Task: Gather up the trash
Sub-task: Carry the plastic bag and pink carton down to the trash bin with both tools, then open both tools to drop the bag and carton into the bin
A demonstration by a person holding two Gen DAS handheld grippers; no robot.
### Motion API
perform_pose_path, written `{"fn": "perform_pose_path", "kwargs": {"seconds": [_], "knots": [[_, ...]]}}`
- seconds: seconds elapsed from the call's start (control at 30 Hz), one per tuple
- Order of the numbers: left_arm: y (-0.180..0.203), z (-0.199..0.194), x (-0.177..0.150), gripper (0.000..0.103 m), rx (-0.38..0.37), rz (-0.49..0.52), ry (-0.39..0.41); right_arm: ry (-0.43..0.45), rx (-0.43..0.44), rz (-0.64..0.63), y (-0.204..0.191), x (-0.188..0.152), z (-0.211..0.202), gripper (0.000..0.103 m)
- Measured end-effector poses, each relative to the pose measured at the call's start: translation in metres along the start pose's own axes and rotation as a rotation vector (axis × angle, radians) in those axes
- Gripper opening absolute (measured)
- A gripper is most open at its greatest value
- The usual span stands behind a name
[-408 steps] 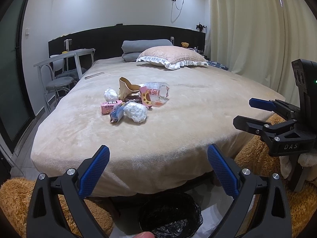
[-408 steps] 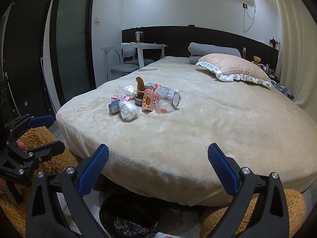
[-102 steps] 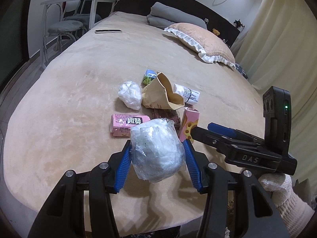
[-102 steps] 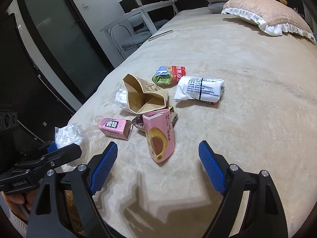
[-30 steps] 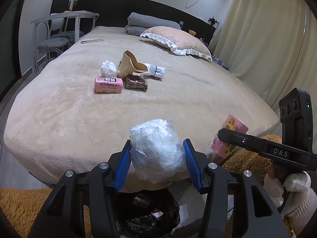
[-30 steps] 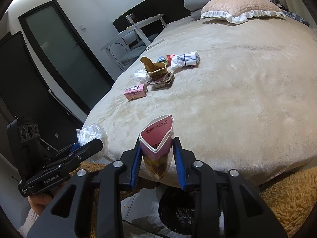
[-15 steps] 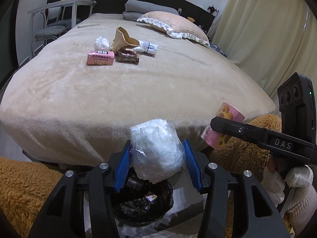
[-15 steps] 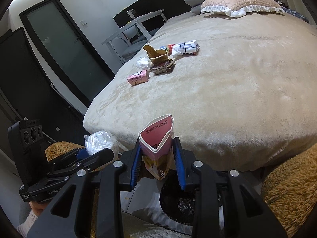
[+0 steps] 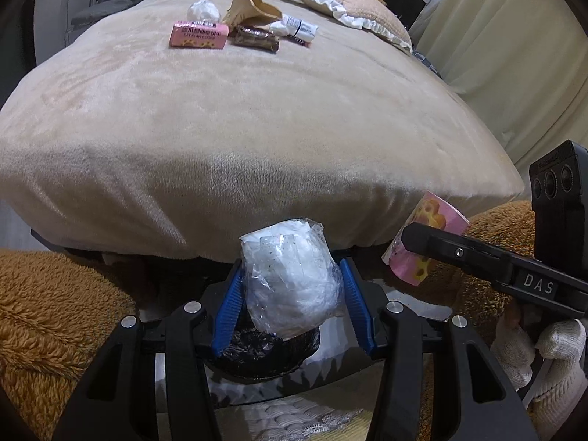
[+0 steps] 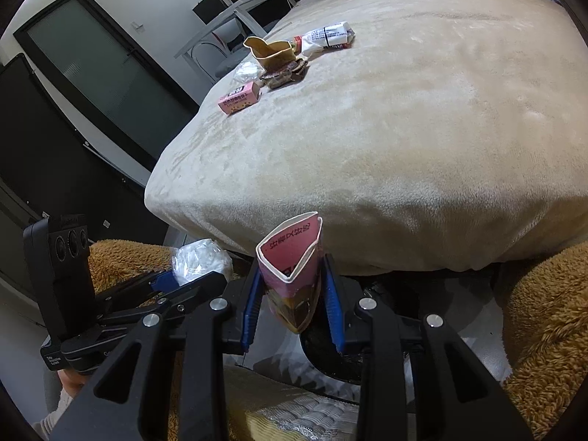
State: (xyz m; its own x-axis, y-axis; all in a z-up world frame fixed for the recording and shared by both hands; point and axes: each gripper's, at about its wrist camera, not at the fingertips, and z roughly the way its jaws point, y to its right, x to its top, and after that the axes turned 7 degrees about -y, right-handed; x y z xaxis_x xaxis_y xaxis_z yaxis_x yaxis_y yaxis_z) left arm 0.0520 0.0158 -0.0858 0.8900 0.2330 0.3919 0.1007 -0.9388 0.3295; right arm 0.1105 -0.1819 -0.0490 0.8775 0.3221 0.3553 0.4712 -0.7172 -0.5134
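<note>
**Both tongs loaded over the bin**

Your left tongs (image 9: 290, 305) clamp a crumpled clear plastic bag (image 9: 292, 275); your right tongs (image 10: 292, 305) pinch a pink paper carton (image 10: 292, 268). Both hang above the black-lined bin (image 9: 257, 352) on the floor, beside the beige plush bed (image 9: 257, 110) and shaggy orange rug (image 9: 47, 301).

A crumpled clear plastic bag (image 9: 292, 279) is clamped between the blue jaws of the left gripper (image 9: 292, 303), directly above a black-lined trash bin (image 9: 257, 354) on the floor. At three o'clock, a pink snack carton (image 9: 422, 242) is held by the right gripper (image 9: 415, 237). At twelve o'clock on the bed (image 9: 257, 117), a pink box (image 9: 198, 35), a brown paper bag (image 9: 250, 9) and a white wad (image 9: 203, 9) are seen.
</note>
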Motion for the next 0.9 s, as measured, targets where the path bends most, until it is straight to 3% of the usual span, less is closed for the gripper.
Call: {"fn": "perform_pose_path", "kwargs": {"seconds": [0.37,0.73,0.77,0.8,0.83,0.9], "knots": [[-0.01,0.037,0.0,0.051,0.0,-0.059,-0.168,-0.188,-0.081,0.1,0.02,-0.003,0.041,0.033],[-0.009,0.047,-0.002,0.052,-0.006,-0.066,-0.22,-0.217,-0.073,0.132,0.027,-0.006,0.044,0.034],[-0.009,0.049,-0.002,0.061,-0.002,-0.066,-0.23,-0.219,-0.073,0.132,0.028,-0.006,0.044,0.034],[-0.008,0.05,-0.002,0.07,0.014,-0.066,-0.236,-0.22,-0.073,0.138,0.03,-0.006,0.045,0.038],[-0.007,0.05,-0.002,0.07,0.027,-0.063,-0.237,-0.22,-0.074,0.151,0.031,-0.005,0.046,0.051],[-0.008,0.049,-0.002,0.07,0.027,-0.061,-0.233,-0.217,-0.079,0.168,0.033,-0.002,0.047,0.057]]}}
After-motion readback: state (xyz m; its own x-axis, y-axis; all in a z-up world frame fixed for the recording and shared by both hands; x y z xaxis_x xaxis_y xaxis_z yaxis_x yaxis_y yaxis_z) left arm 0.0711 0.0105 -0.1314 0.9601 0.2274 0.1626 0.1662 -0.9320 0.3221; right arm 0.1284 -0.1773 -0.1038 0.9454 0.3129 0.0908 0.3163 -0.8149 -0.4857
